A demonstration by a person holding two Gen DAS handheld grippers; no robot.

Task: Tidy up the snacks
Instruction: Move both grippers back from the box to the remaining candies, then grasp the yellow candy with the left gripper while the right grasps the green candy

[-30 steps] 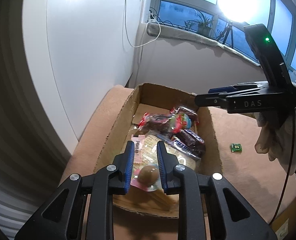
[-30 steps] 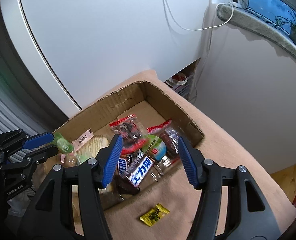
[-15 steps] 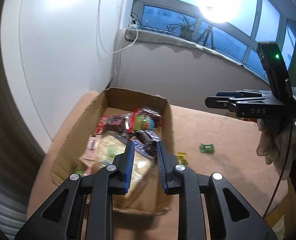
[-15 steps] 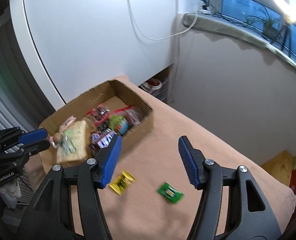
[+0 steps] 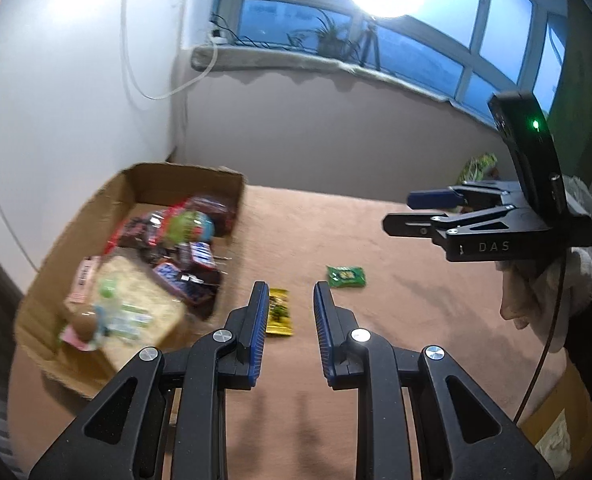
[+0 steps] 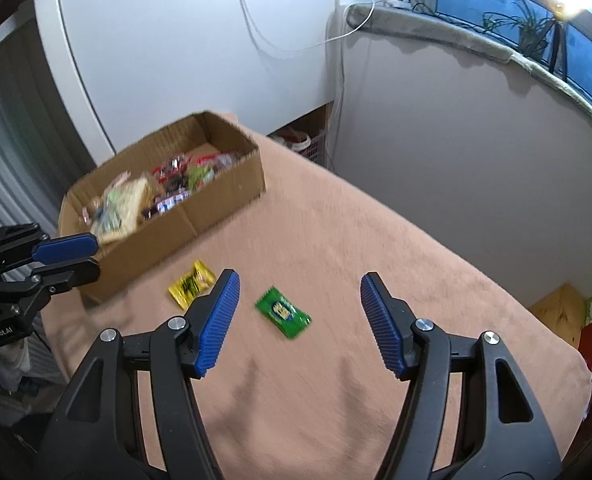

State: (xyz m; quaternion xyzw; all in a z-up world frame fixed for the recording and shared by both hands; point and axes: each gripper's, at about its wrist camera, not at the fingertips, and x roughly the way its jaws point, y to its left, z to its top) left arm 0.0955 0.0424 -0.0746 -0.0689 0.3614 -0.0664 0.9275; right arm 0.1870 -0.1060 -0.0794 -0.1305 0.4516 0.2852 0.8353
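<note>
A tan cloth (image 6: 375, 240) covers the table. Nearest, the right gripper (image 6: 297, 322) hangs with fingers wide and empty over a green packet (image 6: 282, 312); the left gripper (image 5: 286, 326), narrow and empty, has just been opening above a yellow packet (image 5: 279, 312). Farther off, a box (image 6: 224, 204) holds the other snacks.

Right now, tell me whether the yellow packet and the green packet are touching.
Apart. The right wrist view shows bare tan cloth between the yellow packet and the green packet; the left wrist view shows the same gap.
</note>
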